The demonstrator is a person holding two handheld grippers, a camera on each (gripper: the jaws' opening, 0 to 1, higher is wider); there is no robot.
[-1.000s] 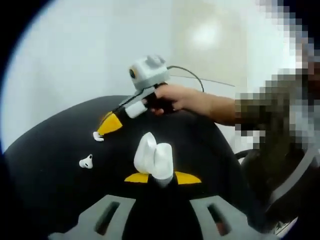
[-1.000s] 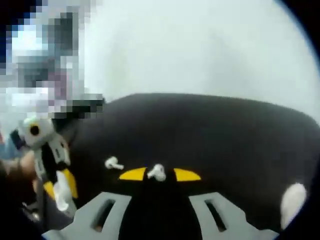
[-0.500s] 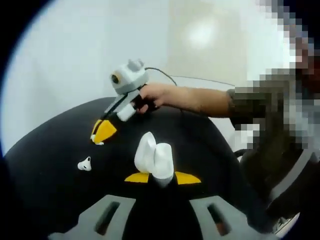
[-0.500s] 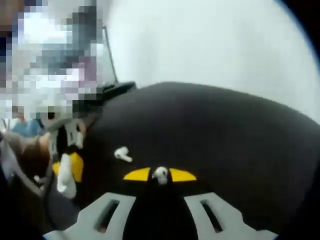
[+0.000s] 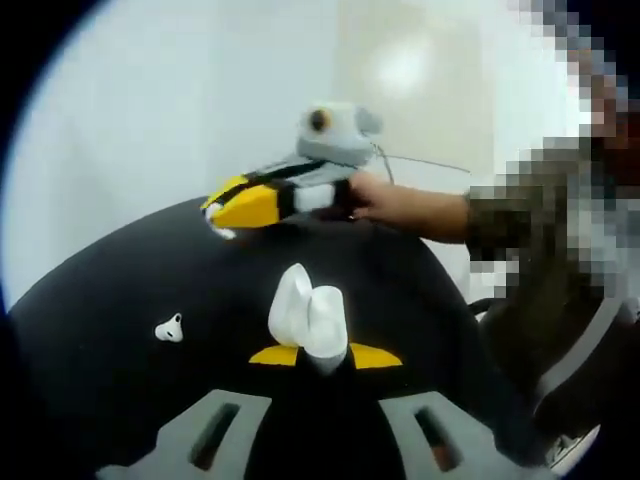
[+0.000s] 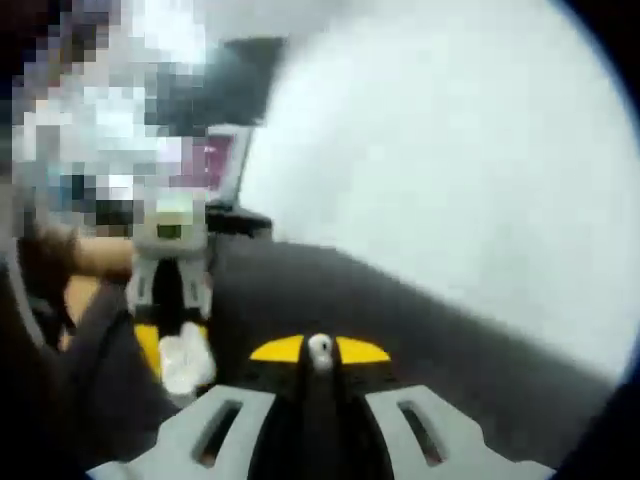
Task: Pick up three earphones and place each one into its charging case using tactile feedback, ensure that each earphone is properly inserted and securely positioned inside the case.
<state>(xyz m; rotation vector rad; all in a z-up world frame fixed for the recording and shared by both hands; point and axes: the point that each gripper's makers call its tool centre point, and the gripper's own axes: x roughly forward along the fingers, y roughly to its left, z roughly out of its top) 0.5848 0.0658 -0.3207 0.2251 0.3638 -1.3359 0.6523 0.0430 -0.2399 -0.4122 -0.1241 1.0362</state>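
The left gripper (image 5: pixel 318 352) is clamped on the open white case (image 5: pixel 310 318), holding it lid-up to receive the earphone (image 6: pixel 319 350) pinched in the right gripper (image 6: pixel 319 352) above the black table (image 5: pixel 120 290), where another earphone (image 5: pixel 169 328) lies

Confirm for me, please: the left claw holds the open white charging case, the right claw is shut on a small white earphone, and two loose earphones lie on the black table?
Not quite: one loose small white earphone lies on the black table, as the left gripper view shows. The left claw does hold the open white charging case, and the right claw is shut on a small white earphone.
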